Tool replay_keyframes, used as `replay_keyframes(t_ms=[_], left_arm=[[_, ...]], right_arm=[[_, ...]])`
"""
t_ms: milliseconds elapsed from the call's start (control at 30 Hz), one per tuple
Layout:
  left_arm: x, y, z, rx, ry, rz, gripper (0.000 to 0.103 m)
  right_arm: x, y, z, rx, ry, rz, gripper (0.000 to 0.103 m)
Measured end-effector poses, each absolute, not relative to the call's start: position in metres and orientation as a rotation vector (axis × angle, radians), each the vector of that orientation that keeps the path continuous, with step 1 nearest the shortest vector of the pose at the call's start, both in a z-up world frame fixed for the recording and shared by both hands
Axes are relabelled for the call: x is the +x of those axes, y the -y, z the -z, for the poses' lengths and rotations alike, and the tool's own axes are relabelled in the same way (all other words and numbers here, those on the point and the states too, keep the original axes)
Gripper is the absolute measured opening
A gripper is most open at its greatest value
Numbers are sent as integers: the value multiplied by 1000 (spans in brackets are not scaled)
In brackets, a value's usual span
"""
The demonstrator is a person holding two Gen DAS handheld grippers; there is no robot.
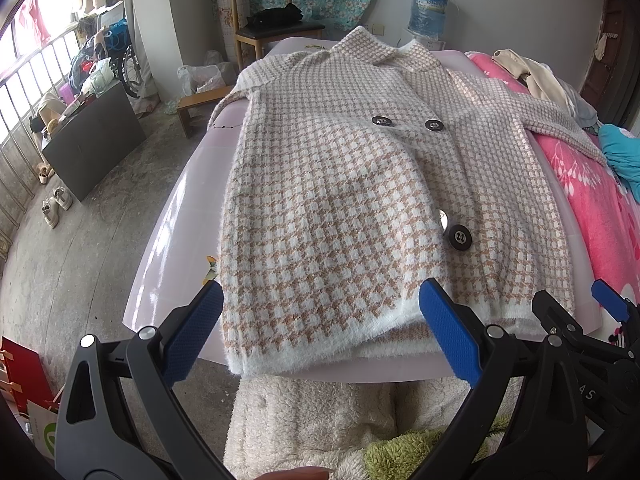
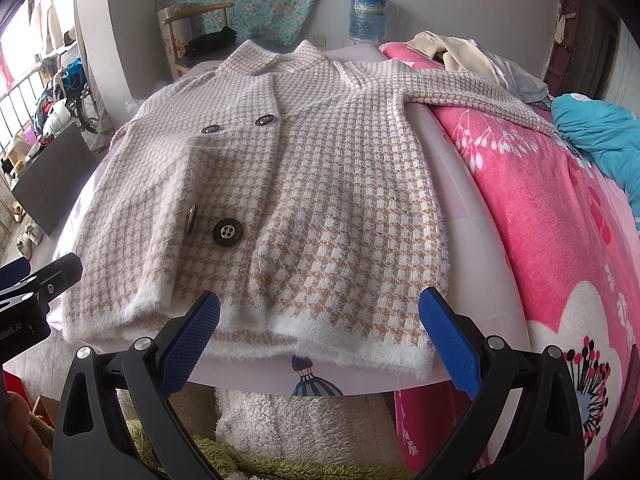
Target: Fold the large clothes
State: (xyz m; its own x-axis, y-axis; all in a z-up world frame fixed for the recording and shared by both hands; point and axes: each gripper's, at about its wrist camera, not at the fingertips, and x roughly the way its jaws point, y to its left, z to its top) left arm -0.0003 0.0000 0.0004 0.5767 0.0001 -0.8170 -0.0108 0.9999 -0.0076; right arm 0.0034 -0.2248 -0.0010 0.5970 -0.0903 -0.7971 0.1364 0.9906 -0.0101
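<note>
A tan-and-white houndstooth knit coat (image 1: 332,200) (image 2: 280,184) with dark round buttons (image 1: 460,236) (image 2: 227,232) lies flat, front up, on a pale pink table (image 1: 168,240) (image 2: 472,208). Its white fuzzy hem faces me; the collar points away. One sleeve stretches right over a pink blanket (image 2: 540,208). My left gripper (image 1: 320,332) hovers open just before the hem's left part, nothing between its blue pads. My right gripper (image 2: 320,334) is open before the hem's right part, likewise empty. The right gripper also shows at the left wrist view's right edge (image 1: 592,320).
A pink floral blanket (image 1: 592,200) with cream and teal clothes (image 2: 600,136) covers the right side. A wooden chair (image 1: 272,28) and a water jug (image 1: 428,8) stand behind the table. A dark box (image 1: 92,140), shoes and clutter sit on the floor at left.
</note>
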Motion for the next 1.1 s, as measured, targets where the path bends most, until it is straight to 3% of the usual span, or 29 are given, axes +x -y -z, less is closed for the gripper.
replay_keyframes(t_ms=[1100], left_arm=[[12, -11, -6, -12, -955, 12, 95]], right_arm=[[11, 222, -1, 33, -930, 168, 97]])
